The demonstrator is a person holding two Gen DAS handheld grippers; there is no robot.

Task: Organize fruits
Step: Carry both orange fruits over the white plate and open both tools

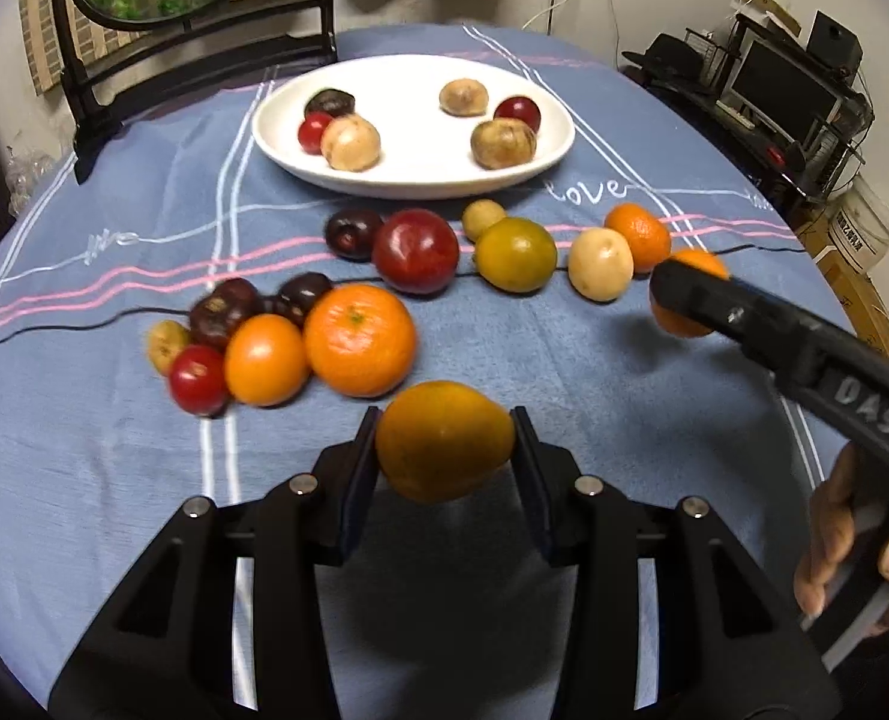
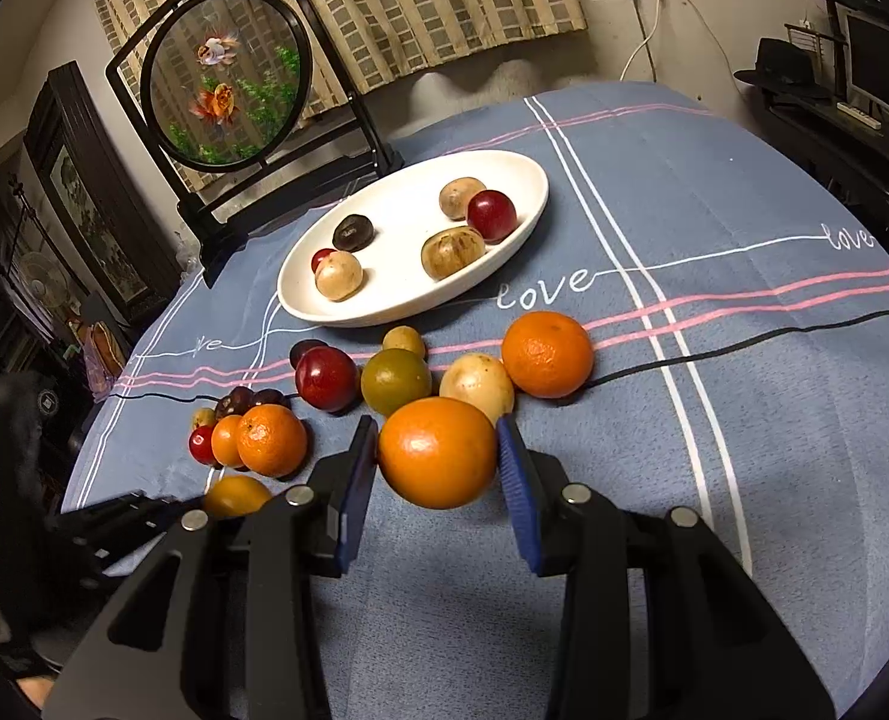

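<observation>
My left gripper [image 1: 444,441] is shut on a yellow-orange fruit [image 1: 444,441] and holds it above the blue cloth; it also shows in the right wrist view [image 2: 236,495]. My right gripper [image 2: 438,453] is shut on an orange [image 2: 438,453], which also shows in the left wrist view [image 1: 687,291] at the right. A white plate [image 1: 408,174] at the back holds several small fruits, brown, red and dark. Several loose fruits lie in a row before it: a red plum [image 1: 416,250], a green-yellow citrus [image 1: 515,253], a large orange [image 1: 359,339].
A round framed goldfish screen [image 2: 228,78] on a black stand sits at the table's back left. A second orange [image 2: 546,362] lies at the right of the row. Desk clutter and a monitor [image 1: 786,93] stand beyond the table's right edge.
</observation>
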